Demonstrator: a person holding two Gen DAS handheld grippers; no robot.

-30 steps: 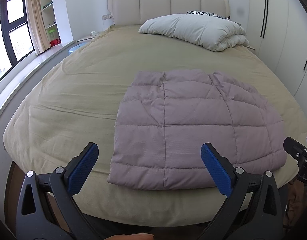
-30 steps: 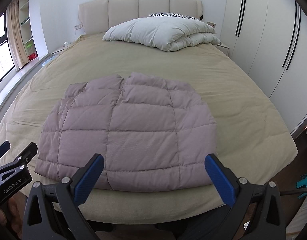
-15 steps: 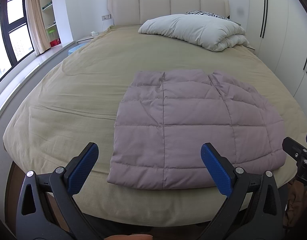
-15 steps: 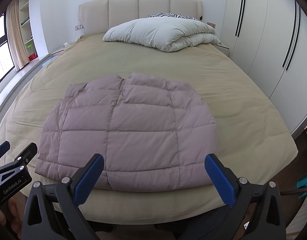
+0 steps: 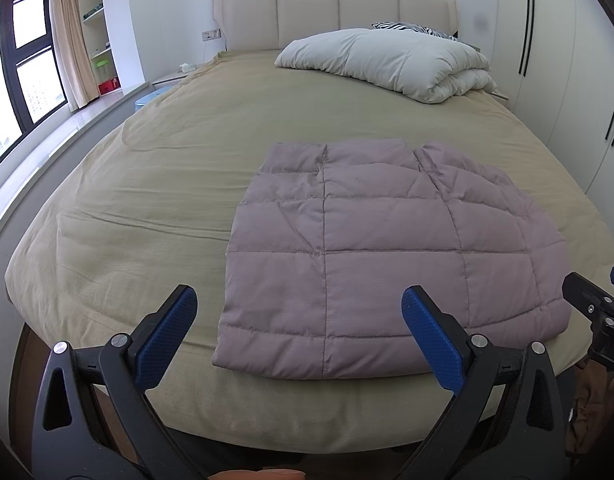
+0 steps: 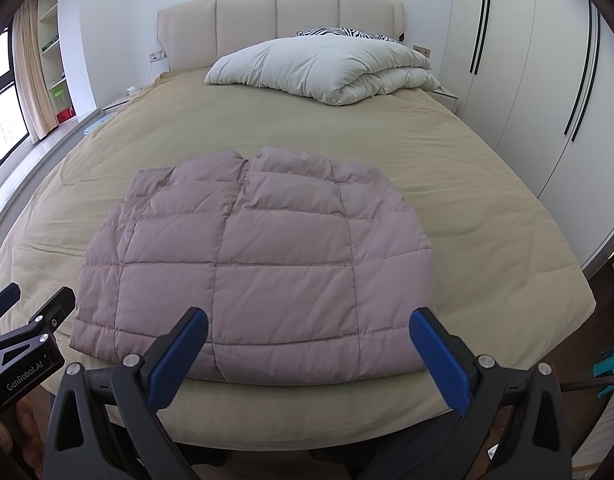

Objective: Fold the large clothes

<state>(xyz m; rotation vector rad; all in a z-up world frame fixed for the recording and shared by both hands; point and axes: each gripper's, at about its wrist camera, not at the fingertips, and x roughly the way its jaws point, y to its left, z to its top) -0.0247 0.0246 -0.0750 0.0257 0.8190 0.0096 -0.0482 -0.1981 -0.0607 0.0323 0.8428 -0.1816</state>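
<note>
Hovering wide apart and empty at the bed's foot, left gripper (image 5: 299, 312) and right gripper (image 6: 309, 324) | quilted mauve jacket (image 6: 259, 264) lies folded flat on bed (image 5: 147, 208) near foot edge, untouched | its underside and sleeves hidden | folded duvet (image 6: 323, 68) by headboard, half covering zebra pillow (image 6: 339, 33) | wardrobe (image 6: 527, 80) beside bed, cut off.

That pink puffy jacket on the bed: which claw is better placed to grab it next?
Probably the right claw: open, it faces the middle of the jacket's near hem. The left claw, also open, points at the jacket's left corner, half over bare bedspread.
</note>
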